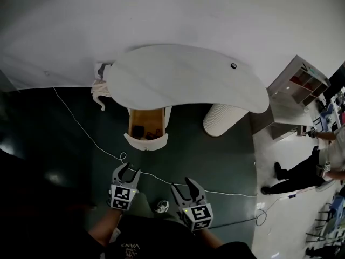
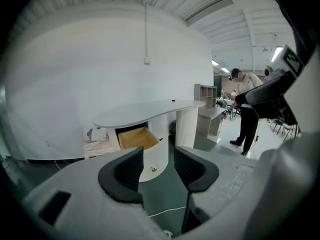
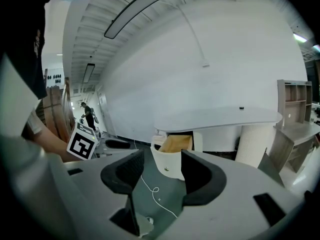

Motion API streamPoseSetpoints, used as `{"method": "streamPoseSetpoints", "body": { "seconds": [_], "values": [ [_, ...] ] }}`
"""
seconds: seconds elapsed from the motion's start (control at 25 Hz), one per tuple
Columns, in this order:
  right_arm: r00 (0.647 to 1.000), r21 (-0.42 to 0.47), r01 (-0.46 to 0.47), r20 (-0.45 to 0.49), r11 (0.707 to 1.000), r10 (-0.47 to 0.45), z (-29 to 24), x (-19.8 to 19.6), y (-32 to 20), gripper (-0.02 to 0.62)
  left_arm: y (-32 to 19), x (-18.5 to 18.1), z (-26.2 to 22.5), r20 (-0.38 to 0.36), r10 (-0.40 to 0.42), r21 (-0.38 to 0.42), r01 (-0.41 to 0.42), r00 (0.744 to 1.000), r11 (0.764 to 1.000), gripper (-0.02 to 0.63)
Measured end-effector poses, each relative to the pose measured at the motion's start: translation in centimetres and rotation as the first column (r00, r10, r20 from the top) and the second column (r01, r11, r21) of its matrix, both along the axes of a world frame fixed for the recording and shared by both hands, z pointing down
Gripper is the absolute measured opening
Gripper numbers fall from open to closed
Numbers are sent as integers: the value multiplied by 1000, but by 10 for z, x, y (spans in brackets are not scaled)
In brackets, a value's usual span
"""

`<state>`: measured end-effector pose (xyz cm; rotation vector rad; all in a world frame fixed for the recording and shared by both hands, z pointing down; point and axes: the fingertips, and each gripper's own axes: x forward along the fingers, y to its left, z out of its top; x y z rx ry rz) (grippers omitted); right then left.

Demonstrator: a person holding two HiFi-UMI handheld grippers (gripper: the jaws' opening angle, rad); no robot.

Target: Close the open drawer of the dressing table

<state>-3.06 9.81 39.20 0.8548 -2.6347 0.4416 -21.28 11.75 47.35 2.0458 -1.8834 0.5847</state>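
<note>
Two tools | left tool [image 1: 128,170] released, empty | right tool [image 1: 182,184] released, empty | open drawer [image 1: 146,129] ahead, well apart

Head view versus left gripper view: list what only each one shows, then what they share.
Head view only: dark items inside the open drawer. Left gripper view only: the knob on the drawer's front, and the ceiling lights. Both: the dressing table, its ribbed leg, the white cable and the open left gripper.
</note>
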Motion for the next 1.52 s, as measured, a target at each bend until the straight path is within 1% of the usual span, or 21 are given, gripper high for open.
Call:
{"method": "streamPoseSetpoints", "body": {
  "seconds": [0.2, 0.44, 0.72, 0.92, 1.0, 1.12, 1.28, 1.52],
  "values": [
    [1000, -23, -4, -3, 1000, 4, 11, -7, -19, 227, -26, -6, 38, -10, -18, -74, 17, 1000, 997, 186],
    [998, -39, -67, -23, 997, 66, 25, -16, -40, 227, -63, -19, 82, -35, -1, -153, -5, 999, 988, 186],
    [991, -88, -127, -55, 988, 123, 51, -23, -51, 227, -99, -24, 135, -75, 24, -203, -39, 997, 978, 186],
    [985, -111, -167, -71, 980, 160, 66, -22, -62, 227, -119, -25, 151, -83, 36, -204, -52, 996, 978, 187],
    [982, -111, -184, -68, 977, 177, 67, -24, -67, 227, -124, -29, 153, -83, 27, -210, -44, 996, 977, 189],
    [979, -107, -199, -67, 974, 193, 70, -25, -74, 227, -126, -34, 148, -76, 4, -214, -20, 997, 977, 186],
    [976, -94, -216, -47, 972, 212, 74, -25, -81, 227, -130, -37, 148, -99, -25, -205, 4, 995, 979, 183],
    [970, -108, -242, -30, 964, 240, 78, -33, -86, 227, -154, -50, 145, -88, -22, -191, 5, 996, 982, 183]
  ]
}}
